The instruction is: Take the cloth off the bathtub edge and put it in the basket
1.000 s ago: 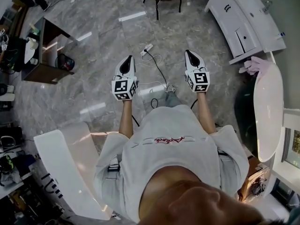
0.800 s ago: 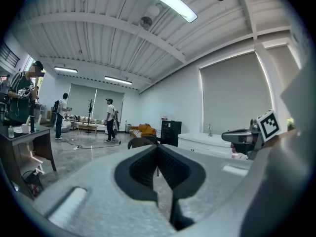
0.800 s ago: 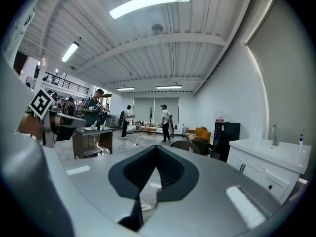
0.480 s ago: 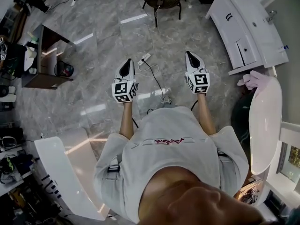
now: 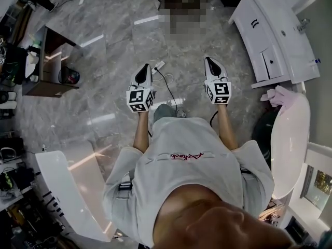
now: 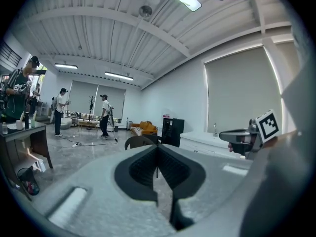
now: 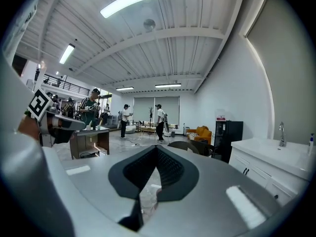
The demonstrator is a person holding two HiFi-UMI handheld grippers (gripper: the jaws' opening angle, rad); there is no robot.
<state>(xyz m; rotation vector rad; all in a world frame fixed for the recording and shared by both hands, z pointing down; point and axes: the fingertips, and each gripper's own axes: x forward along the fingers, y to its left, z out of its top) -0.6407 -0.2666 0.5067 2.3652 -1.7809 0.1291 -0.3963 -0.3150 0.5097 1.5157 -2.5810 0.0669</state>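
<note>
**Both claws pressed together and empty; pink cloth on the tub's end at three o'clock**

In the head view we look steeply down on a person [image 5: 192,160] in a light grey shirt. The person stands on a grey marble floor [image 5: 114,102] with both arms held forward. The left gripper [image 5: 144,66] sits at about eleven o'clock from the frame's middle. The right gripper [image 5: 209,60] sits at about one o'clock. They are side by side, well apart, and both point toward twelve. Each gripper's own view shows its dark jaws pressed together tip to tip with nothing between them. Beyond the jaws we see only the open room, with people [image 7: 159,116] standing far off.

The cloth [image 5: 279,96] is pale pink and bunched. It lies at three o'clock from the right gripper, well apart from it. It rests on the upper end of the white bathtub [image 5: 290,139], whose long oval runs down the frame's right edge toward four o'clock. Just above the cloth, at two o'clock, stands a white vanity cabinet [image 5: 270,30]. Between the person and the bathtub we see a dark round shape [image 5: 265,131]; we cannot tell what it is.

On the floor at twelve o'clock, between the two grippers, lies a white power strip [image 5: 158,65]. A black cable [image 5: 168,84] trails from it back toward the person. A dark desk [image 5: 49,61] stands at ten o'clock, and a white curved panel [image 5: 65,185] lies at eight o'clock.
</note>
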